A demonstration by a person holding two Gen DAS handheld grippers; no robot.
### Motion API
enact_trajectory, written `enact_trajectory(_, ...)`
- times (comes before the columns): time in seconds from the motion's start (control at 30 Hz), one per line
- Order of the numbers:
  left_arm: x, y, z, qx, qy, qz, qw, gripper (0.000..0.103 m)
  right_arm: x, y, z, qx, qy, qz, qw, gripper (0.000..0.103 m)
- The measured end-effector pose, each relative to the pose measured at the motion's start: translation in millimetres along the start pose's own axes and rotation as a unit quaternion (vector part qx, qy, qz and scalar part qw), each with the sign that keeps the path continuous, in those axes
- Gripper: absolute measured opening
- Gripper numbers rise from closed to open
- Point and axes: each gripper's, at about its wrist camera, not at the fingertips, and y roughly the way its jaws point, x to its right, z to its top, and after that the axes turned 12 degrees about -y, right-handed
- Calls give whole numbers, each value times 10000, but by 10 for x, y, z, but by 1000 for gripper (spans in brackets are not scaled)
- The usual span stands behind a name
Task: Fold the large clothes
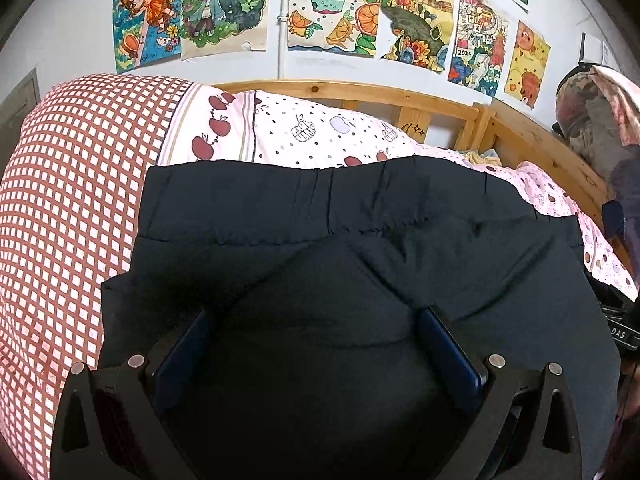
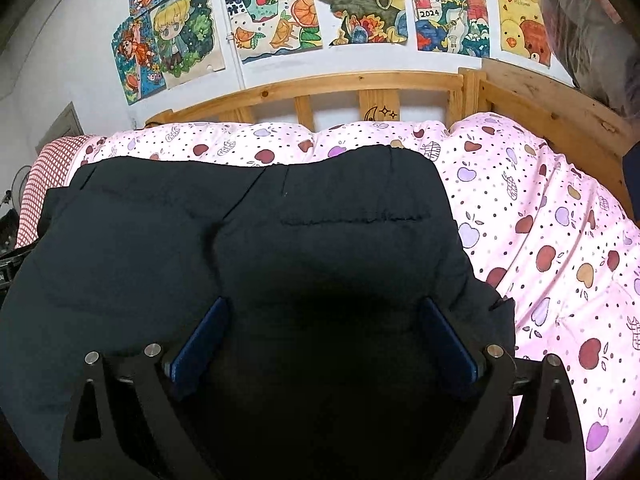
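At the far left lies a red-and-white checked pillow [image 1: 68, 200], soft and rounded. Beside it the dark trousers [image 1: 360, 220] lie flat on the pink quilt [image 2: 540, 240] printed with apples and dots; the cloth is smooth and matte, with a gathered waistband toward the wooden headboard [image 2: 360, 88]. The left gripper [image 1: 316, 312] stands over the trousers with blue fingers wide apart, grasping nothing. The right gripper [image 2: 324, 304] is likewise spread over the dark cloth.

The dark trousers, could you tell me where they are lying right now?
The dark trousers lie on the apple-print quilt, waistband toward the wooden headboard, under both open grippers.
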Motion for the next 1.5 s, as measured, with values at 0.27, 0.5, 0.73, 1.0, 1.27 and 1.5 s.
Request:
enact_trajectory(0.27,-22,-36,-28,33,12,-13,10000,103,7,-10,-20,90,26,-10,10000,96)
enact_trajectory(0.5,-5,-69,-51,74,22,-17,10000,103,-3,-30,-62,197,22,-50,9998,96)
enact_trajectory(0.73,-176,-281,31,56,-251,-423,9988,103,28,-76,-27,46,48,59,10000,96)
enact_trajectory(1.0,-801,-741,160,130,-315,-284,9990,103,43,-403,-18,-139,-287,-46,9995,96)
enact_trajectory(1.27,-1241,-848,37,-303,-271,-459,9981,103,351,-646,-88,-366,-399,-403,9977,96)
enact_trajectory(1.5,-1447,-728,-111,-798,-813,-1322,9847,103,697,-621,-326,-595,-71,-306,9977,96)
